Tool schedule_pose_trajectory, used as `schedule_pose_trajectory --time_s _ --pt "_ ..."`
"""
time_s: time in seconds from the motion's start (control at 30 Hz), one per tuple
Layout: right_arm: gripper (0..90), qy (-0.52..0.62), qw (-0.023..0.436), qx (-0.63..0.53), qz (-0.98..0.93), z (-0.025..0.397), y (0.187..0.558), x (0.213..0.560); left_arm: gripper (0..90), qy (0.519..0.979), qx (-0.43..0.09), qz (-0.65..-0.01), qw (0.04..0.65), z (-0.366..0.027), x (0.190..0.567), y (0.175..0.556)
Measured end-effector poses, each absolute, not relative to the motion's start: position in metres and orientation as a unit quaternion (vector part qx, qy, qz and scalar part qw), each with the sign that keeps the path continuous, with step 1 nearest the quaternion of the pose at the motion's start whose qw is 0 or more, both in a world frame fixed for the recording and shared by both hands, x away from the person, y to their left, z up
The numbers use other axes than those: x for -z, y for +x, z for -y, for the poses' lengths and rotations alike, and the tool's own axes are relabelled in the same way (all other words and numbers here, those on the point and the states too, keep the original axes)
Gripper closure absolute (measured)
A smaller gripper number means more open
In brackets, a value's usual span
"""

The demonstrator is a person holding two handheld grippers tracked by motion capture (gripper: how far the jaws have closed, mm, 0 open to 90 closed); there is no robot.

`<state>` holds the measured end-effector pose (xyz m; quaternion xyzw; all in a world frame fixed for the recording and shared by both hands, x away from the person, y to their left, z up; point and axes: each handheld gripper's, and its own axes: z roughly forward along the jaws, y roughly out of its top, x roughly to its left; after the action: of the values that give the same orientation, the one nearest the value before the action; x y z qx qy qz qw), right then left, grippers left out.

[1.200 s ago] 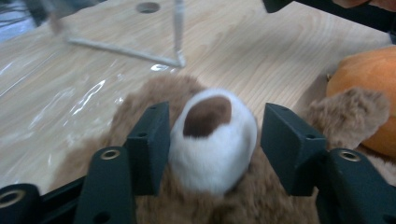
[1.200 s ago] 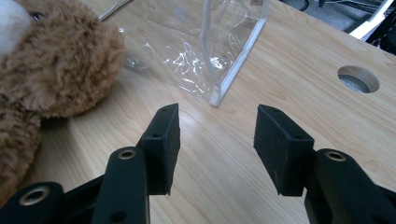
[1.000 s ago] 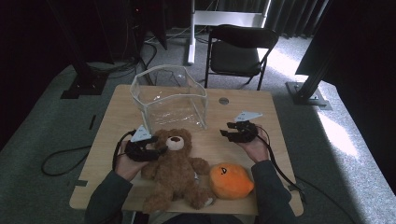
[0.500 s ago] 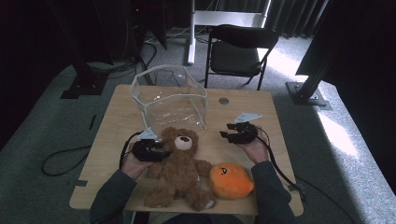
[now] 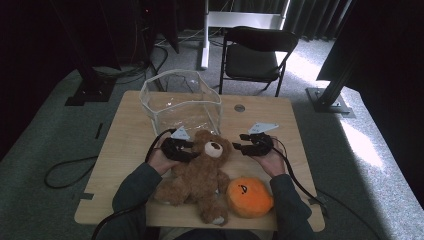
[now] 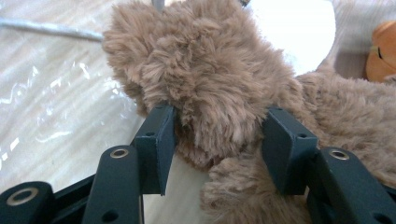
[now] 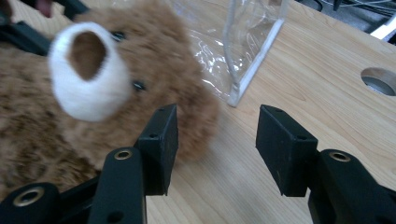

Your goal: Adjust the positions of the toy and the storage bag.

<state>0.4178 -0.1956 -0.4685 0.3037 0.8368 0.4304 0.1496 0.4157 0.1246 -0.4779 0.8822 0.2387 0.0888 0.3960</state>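
the teddy bear (image 5: 202, 172) lay on its back on the worktop (image 5: 120, 150), head toward the clear bin (image 5: 180, 102). the left gripper (image 6: 217, 140) had its fingers wide around the bear's ear, apparently not yet squeezing. the right gripper (image 7: 215, 140), fingers wide and empty, stood just beside the head's other side.

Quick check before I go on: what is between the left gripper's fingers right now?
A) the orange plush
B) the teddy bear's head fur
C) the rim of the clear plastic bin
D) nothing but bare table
B: in the left gripper view the open left gripper has its fingers on either side of the teddy bear, whose brown head fur bulges between them.
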Motion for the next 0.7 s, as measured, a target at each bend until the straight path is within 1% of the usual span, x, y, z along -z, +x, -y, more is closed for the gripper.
schedule_pose_trajectory --time_s 0.03,0.07,0.17,0.3,0.33,0.4,0.43,0.57,0.7 --pt "47.4 0.302 0.149 -0.431 -0.837 0.195 0.417 0.468 46.7 0.879 -0.091 -0.242 0.401 -0.125 0.475 0.417" --pt "47.1 0.296 0.149 -0.433 -0.838 0.194 0.416 0.465 44.3 0.877 -0.094 -0.245 0.403 -0.126 0.474 0.416" --pt "46.5 0.290 0.149 -0.435 -0.839 0.193 0.415 0.463 44.0 0.869 -0.104 -0.255 0.412 -0.136 0.467 0.410" --pt "45.3 0.279 0.137 -0.449 -0.838 0.190 0.412 0.458 42.8 0.851 -0.120 -0.277 0.430 -0.157 0.454 0.394" --pt "43.7 0.272 0.137 -0.449 -0.840 0.186 0.410 0.455 42.3 0.848 -0.127 -0.282 0.430 -0.162 0.451 0.388" --pt "43.7 0.272 0.137 -0.449 -0.840 0.186 0.410 0.455 42.2 0.843 -0.130 -0.288 0.435 -0.167 0.449 0.382" --pt "42.9 0.268 0.136 -0.447 -0.843 0.184 0.409 0.454 42.2 0.839 -0.142 -0.293 0.436 -0.175 0.444 0.364" --pt "37.9 0.246 0.137 -0.440 -0.853 0.168 0.408 0.448 41.8 0.828 -0.158 -0.302 0.444 -0.182 0.439 0.331" --pt "32.5 0.234 0.139 -0.435 -0.858 0.152 0.409 0.447 40.6 0.819 -0.161 -0.316 0.451 -0.184 0.442 0.302"
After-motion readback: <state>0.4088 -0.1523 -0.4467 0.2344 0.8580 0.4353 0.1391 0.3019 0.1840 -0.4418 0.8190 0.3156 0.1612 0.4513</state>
